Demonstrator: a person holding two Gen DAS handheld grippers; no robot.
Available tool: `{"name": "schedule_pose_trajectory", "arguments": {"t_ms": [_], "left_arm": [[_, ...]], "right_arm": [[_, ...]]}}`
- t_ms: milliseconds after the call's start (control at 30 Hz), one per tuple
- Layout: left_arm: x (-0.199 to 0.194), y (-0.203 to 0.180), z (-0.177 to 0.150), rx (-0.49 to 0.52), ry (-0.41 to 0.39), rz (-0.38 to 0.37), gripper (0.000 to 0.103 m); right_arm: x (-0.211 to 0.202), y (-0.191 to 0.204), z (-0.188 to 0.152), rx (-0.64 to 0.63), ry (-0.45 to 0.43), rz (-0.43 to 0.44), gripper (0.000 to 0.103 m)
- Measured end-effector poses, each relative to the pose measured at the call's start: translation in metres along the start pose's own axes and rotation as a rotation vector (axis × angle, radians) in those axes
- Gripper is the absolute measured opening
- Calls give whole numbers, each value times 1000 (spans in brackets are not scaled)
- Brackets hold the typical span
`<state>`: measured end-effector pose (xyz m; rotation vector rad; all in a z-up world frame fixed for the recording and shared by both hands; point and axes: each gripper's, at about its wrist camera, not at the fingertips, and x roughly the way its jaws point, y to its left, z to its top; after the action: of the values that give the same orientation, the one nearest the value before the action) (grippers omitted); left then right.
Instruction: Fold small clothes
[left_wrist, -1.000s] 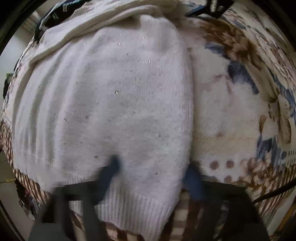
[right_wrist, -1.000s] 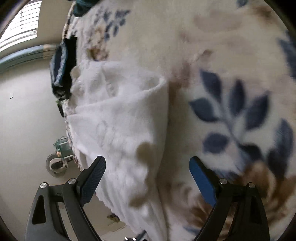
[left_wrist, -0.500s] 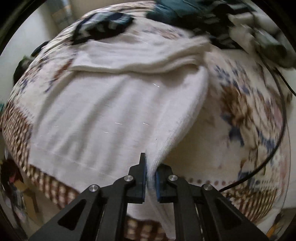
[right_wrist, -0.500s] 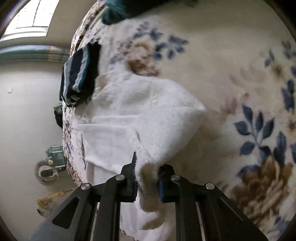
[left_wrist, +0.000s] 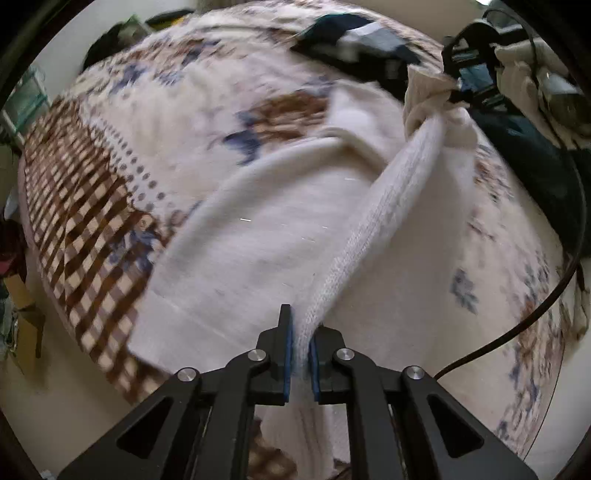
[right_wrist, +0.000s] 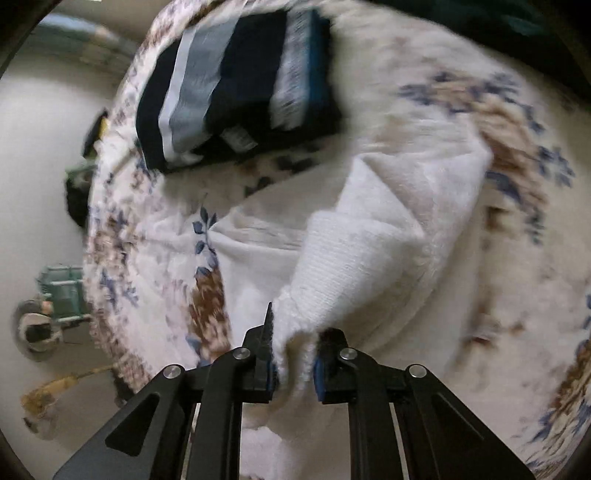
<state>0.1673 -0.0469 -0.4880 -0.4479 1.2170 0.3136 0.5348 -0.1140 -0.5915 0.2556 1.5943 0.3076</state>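
A white knitted sweater (left_wrist: 266, 236) lies on a floral blanket (left_wrist: 155, 110). My left gripper (left_wrist: 300, 354) is shut on one edge of the sweater and holds it lifted, the edge stretched taut toward the far right. There my right gripper (left_wrist: 458, 85) shows, pinching the other end. In the right wrist view my right gripper (right_wrist: 293, 358) is shut on a bunched corner of the sweater (right_wrist: 369, 251), raised above the blanket (right_wrist: 498, 332).
A folded dark blue and grey striped garment (right_wrist: 236, 85) lies on the blanket beyond the sweater, also in the left wrist view (left_wrist: 354, 40). A black cable (left_wrist: 535, 314) runs at the right. The bed edge and the floor (right_wrist: 40, 166) are at the left.
Both grippers went from open over the sweater to shut on its edge. They have lifted it, and the edge is now stretched between them, drawn across over the sweater's body.
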Motion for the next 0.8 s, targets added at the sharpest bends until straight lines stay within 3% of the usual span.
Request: {"name": "schedule_pose_trajectory", "arguments": {"t_ms": [200, 267, 333, 433, 533, 600, 733, 800], "left_arm": [[45, 58, 29, -79, 74, -52, 6], [52, 72, 33, -128, 105, -86, 7], [55, 96, 37, -202, 131, -138, 10], [51, 135, 35, -299, 154, -192, 21], [39, 167, 32, -353, 163, -223, 23], [26, 174, 32, -335, 154, -228, 25], [10, 158, 41, -202, 145, -276, 33], [14, 145, 43, -124, 161, -268, 42]], "right_arm": [[61, 50, 17, 22, 15, -144, 16], [73, 56, 19, 32, 50, -128, 27], [75, 62, 17, 17, 79, -48, 60], [61, 70, 1, -62, 95, 29, 69], [40, 64, -27, -126, 101, 28, 70], [27, 52, -55, -145, 110, 26, 70], [14, 12, -130, -106, 160, 19, 70], [16, -12, -172, -74, 187, -21, 70]]}}
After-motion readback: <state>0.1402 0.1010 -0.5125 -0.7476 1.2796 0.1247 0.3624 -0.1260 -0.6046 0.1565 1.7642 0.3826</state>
